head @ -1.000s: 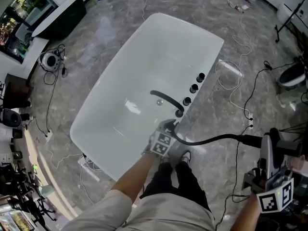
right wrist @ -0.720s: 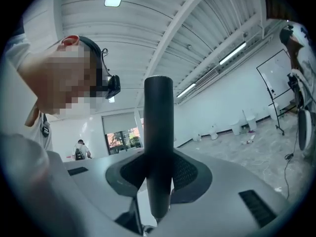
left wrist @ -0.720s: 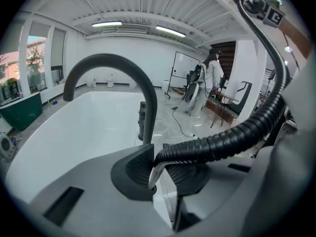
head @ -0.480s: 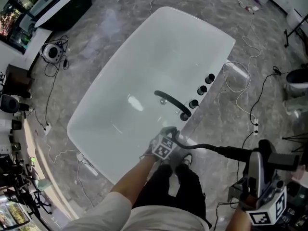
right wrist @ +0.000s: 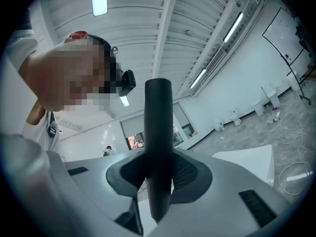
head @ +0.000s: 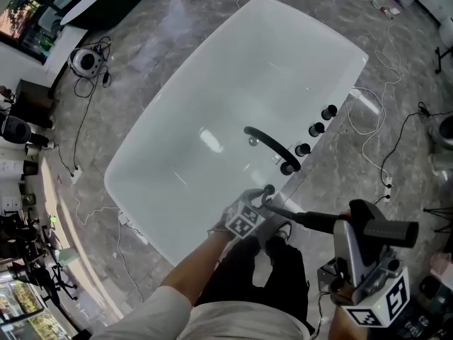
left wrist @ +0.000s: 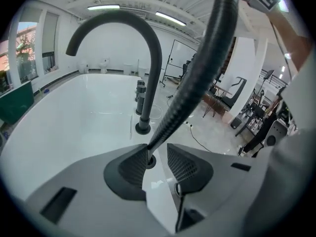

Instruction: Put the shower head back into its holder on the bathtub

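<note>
Grey marble floor (head: pixel 163 41) all round a white bathtub (head: pixel 212 91); task not yet complete

Head view: L gripper (head: pixel 258 201) sits at the tub's near rim, tips just short of the holder (head: pixel 269 189). Spout (head: pixel 269 146) and three knobs (head: pixel 317 128) stand further along the rim, beyond its tips. Hose (head: pixel 308 218) runs from the holder out to the shower head (head: pixel 386 229). That head is off the tub, over the floor, in the R gripper (head: pixel 357 232), well apart from the holder.

L gripper view: jaws have just been opening and stand apart. Hose passes btwn the pads (left wrist: pixel 185 167) and drops into the holder right at the tips. Right-hand pad is clear of the hose; left-hand pad very close, contact not confirmed. No grip, in my judgement.

R gripper view: jaws clamped on the shower head's black stem, which crosses upright btwn the pads. Grip looks centred and firm.

Assessment, step in hand: bring the head across to the holder. Recommendations:
- Keep L jaws loose round the hose as a guide only, or draw them back so the hole isn't blocked.
- Let slack hose feed down the hole as R closes in, w/ no loop or kink at the rim.
- Turn R so the stem's hose end points down, in line w/ the hole, before lowering.
- Seat fully, then release.

Risk: coming in at an angle may jam the stem on the rim or scuff the tub
</note>
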Action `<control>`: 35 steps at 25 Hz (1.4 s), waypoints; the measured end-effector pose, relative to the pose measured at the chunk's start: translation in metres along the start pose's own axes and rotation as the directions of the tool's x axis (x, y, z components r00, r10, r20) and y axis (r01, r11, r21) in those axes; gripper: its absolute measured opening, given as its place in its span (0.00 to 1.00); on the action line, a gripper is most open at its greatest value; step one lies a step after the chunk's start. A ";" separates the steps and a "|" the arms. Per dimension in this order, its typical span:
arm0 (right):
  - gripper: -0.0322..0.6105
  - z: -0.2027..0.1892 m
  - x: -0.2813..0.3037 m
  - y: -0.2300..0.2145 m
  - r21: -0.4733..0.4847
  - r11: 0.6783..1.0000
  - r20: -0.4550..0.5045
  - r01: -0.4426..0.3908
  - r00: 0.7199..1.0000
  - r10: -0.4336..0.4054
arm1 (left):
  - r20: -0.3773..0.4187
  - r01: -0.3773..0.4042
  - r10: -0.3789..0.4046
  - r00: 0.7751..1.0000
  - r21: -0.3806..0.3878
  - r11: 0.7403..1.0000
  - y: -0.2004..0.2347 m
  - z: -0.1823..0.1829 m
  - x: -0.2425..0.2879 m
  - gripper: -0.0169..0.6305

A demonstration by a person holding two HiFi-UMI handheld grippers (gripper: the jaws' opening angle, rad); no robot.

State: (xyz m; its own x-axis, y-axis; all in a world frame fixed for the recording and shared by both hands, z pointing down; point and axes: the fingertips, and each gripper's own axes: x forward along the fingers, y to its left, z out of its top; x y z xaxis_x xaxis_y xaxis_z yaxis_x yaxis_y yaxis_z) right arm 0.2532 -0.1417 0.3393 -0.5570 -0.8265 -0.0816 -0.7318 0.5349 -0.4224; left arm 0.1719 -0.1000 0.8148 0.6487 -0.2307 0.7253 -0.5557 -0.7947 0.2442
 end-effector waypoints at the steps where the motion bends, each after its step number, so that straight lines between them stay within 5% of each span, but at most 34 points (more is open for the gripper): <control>1: 0.24 -0.005 0.003 -0.001 -0.008 1.000 -0.007 0.011 1.000 -0.011 | 0.006 0.003 -0.003 1.000 -0.001 1.000 -0.002 -0.002 -0.006 0.19; 6: 0.24 -0.008 0.001 0.001 -0.082 0.996 -0.037 0.042 0.998 -0.045 | 0.024 0.014 -0.014 1.000 -0.012 1.000 -0.012 -0.007 -0.029 0.19; 9: 0.24 -0.035 0.005 -0.003 -0.109 0.993 -0.096 0.045 0.994 -0.056 | 0.106 -0.015 0.021 0.994 -0.056 0.998 -0.009 0.013 -0.048 0.19; 19: 0.24 -0.112 0.013 -0.008 -0.288 0.954 -0.183 0.082 0.973 -0.139 | 0.385 -0.144 0.168 0.908 -0.091 0.985 0.014 0.106 -0.120 0.08; 26: 0.24 -0.191 0.018 -0.038 -0.308 0.947 -0.255 0.095 0.950 -0.178 | 0.460 -0.190 0.240 0.855 -0.153 0.970 0.034 0.127 -0.141 0.05; 35: 0.24 -0.304 0.029 -0.072 -0.337 0.939 -0.337 0.070 0.922 -0.190 | 0.474 -0.216 0.285 0.833 -0.196 0.957 0.048 0.113 -0.137 0.05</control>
State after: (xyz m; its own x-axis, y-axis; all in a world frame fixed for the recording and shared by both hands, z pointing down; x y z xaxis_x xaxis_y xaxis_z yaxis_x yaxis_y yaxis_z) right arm 0.1706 -0.1508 0.6419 -0.5074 -0.8043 0.3093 -0.8583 0.5037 -0.0982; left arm 0.1149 -0.1695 0.6542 0.6284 -0.6849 0.3687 -0.7735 -0.6003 0.2032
